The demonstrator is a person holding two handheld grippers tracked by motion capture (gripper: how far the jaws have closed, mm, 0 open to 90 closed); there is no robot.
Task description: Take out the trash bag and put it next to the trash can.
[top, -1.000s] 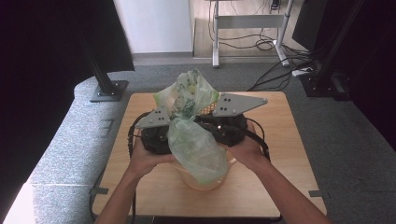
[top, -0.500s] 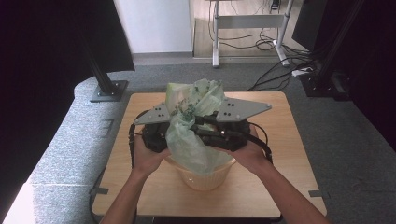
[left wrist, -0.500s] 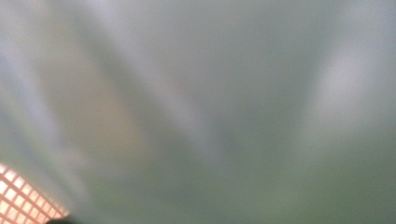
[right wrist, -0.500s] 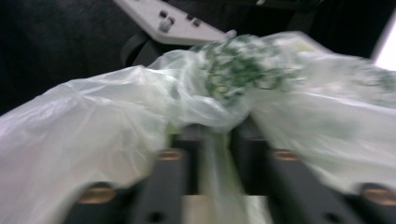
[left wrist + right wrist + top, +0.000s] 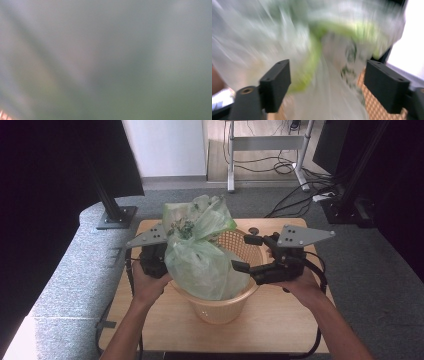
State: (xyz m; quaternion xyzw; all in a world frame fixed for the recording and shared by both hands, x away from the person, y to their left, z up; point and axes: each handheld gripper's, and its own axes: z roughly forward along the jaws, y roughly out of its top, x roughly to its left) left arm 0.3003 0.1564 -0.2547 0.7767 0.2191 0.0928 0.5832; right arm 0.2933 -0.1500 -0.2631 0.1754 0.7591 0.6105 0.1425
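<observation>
Bag of green plastic sits in the orange basket; I judge it a liner being fitted. My right gripper hangs beside the bag, jaws apart; my left gripper presses against it, jaws hidden, so I cannot tell.

Spread fingers before blurred bag

1. Translucent pale-green plastic bag: dark green printed markings near its gathered top in the high view, too small to read.
2. Same bag, right gripper view: dark print, blurred, illegible.
3. No other text visible.
</observation>
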